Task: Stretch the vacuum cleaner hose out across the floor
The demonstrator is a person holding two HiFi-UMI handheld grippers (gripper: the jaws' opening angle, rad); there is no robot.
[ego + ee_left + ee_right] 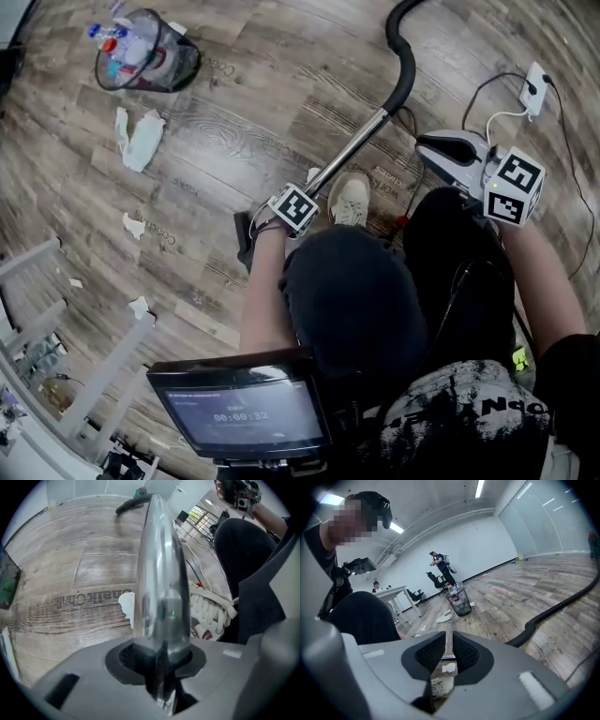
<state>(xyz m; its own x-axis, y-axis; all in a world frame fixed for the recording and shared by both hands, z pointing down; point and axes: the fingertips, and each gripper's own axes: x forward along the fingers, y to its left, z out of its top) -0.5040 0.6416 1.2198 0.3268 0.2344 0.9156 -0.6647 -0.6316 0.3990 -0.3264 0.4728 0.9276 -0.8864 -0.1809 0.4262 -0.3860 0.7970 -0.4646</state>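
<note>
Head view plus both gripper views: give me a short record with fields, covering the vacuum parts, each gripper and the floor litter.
left gripper: clamped on the shiny metal vacuum tube
right gripper: jaws nearly together, nothing between them
black flexible hose: curves away from the tube's far end, out of the head view's top edge
litter: crumpled white paper lies near a wire mesh wastebasket holding bottles

Open floor (244,122) left of the metal wand (352,155), only paper scraps (139,141) and a wire bin (145,52) at the far corner. Right side is tight: vacuum body (455,150), cables (497,75) and a shoe (349,199) just beside the wand. White frame (108,366) blocks the near left.
</note>
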